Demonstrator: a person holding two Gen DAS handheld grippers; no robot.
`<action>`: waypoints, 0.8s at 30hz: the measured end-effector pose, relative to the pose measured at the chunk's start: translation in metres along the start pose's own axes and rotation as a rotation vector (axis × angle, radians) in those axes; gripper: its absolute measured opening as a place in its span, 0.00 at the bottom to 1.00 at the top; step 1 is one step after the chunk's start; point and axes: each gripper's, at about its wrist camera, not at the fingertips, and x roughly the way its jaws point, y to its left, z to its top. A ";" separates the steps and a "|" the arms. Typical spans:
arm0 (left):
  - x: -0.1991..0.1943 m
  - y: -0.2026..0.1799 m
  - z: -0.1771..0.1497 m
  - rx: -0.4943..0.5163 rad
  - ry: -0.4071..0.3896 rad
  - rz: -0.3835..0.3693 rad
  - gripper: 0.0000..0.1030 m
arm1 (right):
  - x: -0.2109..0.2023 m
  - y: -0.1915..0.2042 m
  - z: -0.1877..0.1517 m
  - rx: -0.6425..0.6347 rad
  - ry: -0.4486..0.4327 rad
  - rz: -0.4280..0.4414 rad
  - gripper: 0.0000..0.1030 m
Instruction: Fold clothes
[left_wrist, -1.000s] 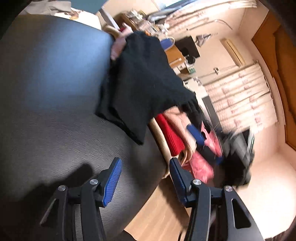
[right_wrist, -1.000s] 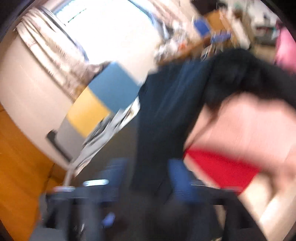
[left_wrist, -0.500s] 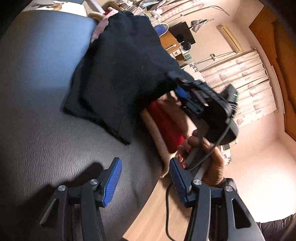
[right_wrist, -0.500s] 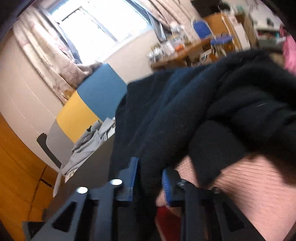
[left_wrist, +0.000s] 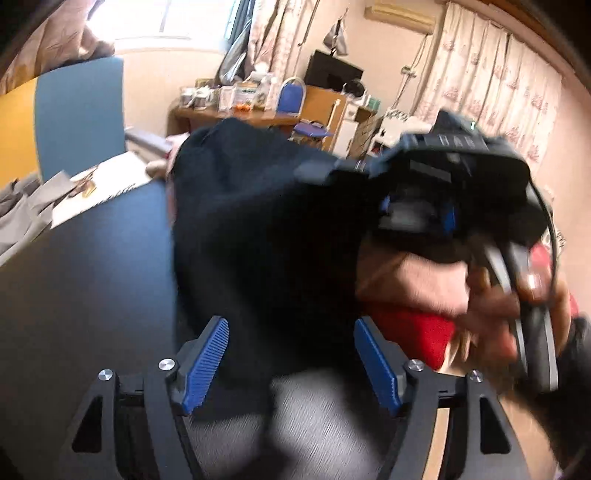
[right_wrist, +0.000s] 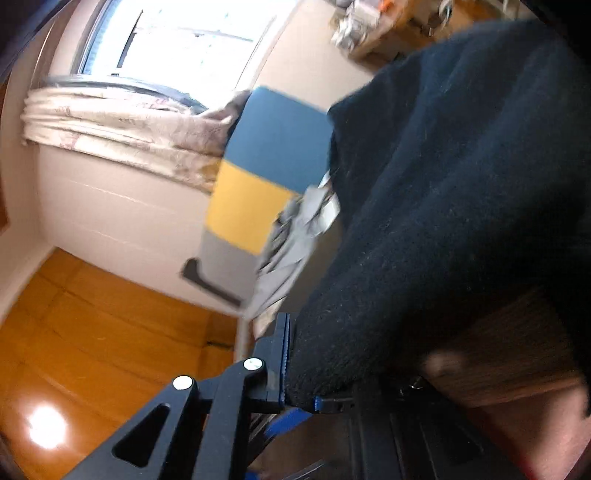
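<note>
A black knit garment (left_wrist: 258, 229) hangs over the dark leather surface (left_wrist: 74, 295), lifted at its upper right by my right gripper (left_wrist: 314, 171). In the right wrist view the right gripper (right_wrist: 306, 387) is closing, and the garment (right_wrist: 461, 184) has its edge pinched against the blue pad; the other finger is hidden by cloth. My left gripper (left_wrist: 291, 363) is low in its view with its jaws opening wide. The garment's lower part hangs in front of the gap, and neither pad touches it. A hand (left_wrist: 517, 306) holds the right gripper's handle.
Red cloth (left_wrist: 417, 332) and pink cloth (left_wrist: 413, 280) lie under the garment at the right. Papers and grey fabric (left_wrist: 92, 188) sit at the far left. A blue, yellow and grey chair back (right_wrist: 258, 184) stands behind. A cluttered desk (left_wrist: 240, 107) and wooden floor (right_wrist: 92, 314) lie beyond.
The right gripper went from open to closed on the garment's edge and raised it. The left gripper rolled and rose to face the hanging cloth, and its jaws widened.
</note>
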 end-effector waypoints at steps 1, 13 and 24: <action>0.004 -0.003 0.005 0.004 -0.006 0.008 0.71 | 0.001 0.000 -0.002 0.010 0.018 0.032 0.12; 0.027 0.009 0.024 -0.074 -0.048 0.042 0.61 | 0.001 0.036 -0.014 0.013 0.092 0.227 0.53; 0.016 0.061 0.045 -0.368 -0.100 -0.145 0.07 | -0.030 0.026 -0.030 0.022 -0.034 0.177 0.64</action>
